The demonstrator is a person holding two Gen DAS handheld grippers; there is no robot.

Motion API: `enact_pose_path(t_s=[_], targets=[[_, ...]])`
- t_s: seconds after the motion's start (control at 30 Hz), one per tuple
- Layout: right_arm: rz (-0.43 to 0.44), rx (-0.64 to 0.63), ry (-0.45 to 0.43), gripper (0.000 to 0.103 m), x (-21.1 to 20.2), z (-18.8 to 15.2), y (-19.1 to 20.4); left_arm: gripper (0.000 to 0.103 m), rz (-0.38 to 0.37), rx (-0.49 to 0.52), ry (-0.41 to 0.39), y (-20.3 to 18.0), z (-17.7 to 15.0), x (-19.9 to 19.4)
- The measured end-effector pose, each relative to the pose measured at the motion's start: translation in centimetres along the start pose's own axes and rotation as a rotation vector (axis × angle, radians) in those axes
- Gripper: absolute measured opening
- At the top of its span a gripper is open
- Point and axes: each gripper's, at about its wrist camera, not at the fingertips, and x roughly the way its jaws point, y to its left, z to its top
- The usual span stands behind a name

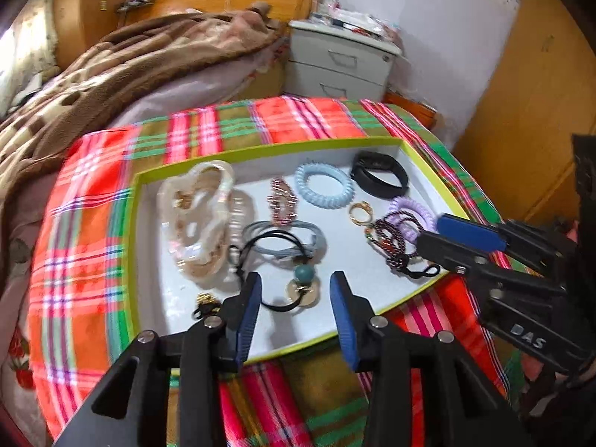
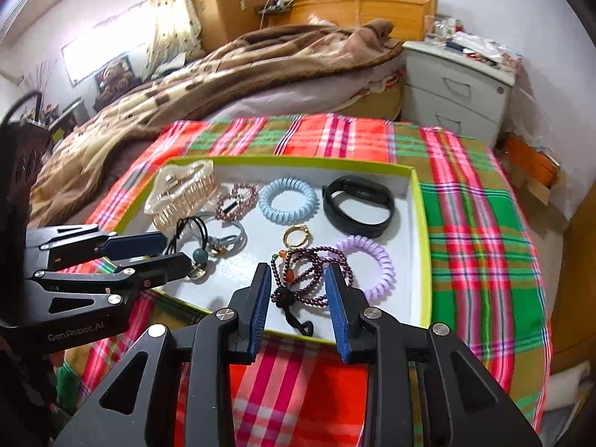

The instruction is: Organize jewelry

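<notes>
plaid cloth (image 2: 476, 223) bears a lime-rimmed tray (image 2: 420, 231) of jewelry; both grippers (image 1: 296, 311) (image 2: 298, 305) gape empty.

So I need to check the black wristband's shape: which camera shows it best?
The right wrist view: the black wristband lies in full, unblocked, its loop open to the camera in the tray. The left wrist view shows the wristband too, but smaller and blurrier at the tray's far corner.

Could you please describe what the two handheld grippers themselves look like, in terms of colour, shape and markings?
Both are matte black plastic linkages with silver round pivot pins. Each of the left gripper and right gripper ends in two flat fingers faced with ribbed blue pads. White lettering shows on the bodies: "GenRobot.AI" on the left one, "DAS" on the right. No cables or sleeves are visible.
</notes>
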Motion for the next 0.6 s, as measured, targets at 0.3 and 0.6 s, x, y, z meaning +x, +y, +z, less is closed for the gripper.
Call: enact_pose_path(t_s=[0.3,0.6], targets=[[-0.075,0.032,-0.123,0.047,-3.4,-2.3,1.8,0.043,0.104,-0.045,-0.100,-0.6,-2.5,-3.0],[-0.128,0.070,-0.189,0.047,-5.1,-4.2,2.7,0.043,0.204,-0.050,-0.166,-1.5,-4.8,-4.8]])
